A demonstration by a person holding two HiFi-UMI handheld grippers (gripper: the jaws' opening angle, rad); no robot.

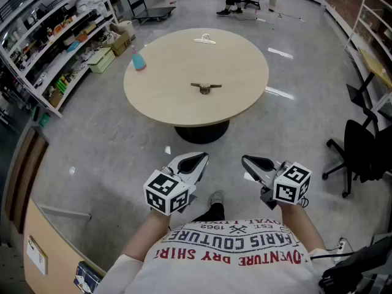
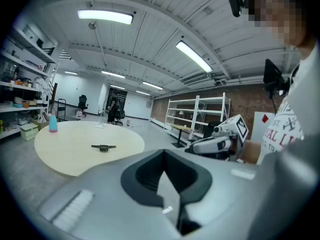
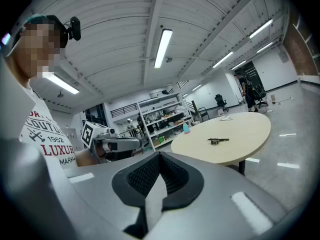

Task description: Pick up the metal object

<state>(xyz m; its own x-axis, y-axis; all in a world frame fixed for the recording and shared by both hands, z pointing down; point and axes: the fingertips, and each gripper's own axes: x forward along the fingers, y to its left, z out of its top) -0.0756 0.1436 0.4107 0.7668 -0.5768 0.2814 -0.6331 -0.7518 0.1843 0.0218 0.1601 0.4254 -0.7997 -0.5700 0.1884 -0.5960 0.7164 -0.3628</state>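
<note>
Both left tool (image 1: 199, 158) and right tool (image 1: 248, 160) are closed, empty; metal object (image 1: 205, 87), blue bottle (image 1: 138, 60) rest on round bench (image 1: 165, 100).

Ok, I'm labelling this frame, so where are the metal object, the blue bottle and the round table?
metal object (image 1: 205, 87), head view, on its middle hub.
blue bottle (image 1: 139, 60), head view, on its body.
round table (image 1: 242, 60), head view, on bare top right of centre.

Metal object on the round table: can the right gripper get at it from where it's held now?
Probably not yet: the right gripper, jaws shut, sits by the person's body, well short of the table. Nothing crowds the metal object, so stepping closer and opening should do.
</note>
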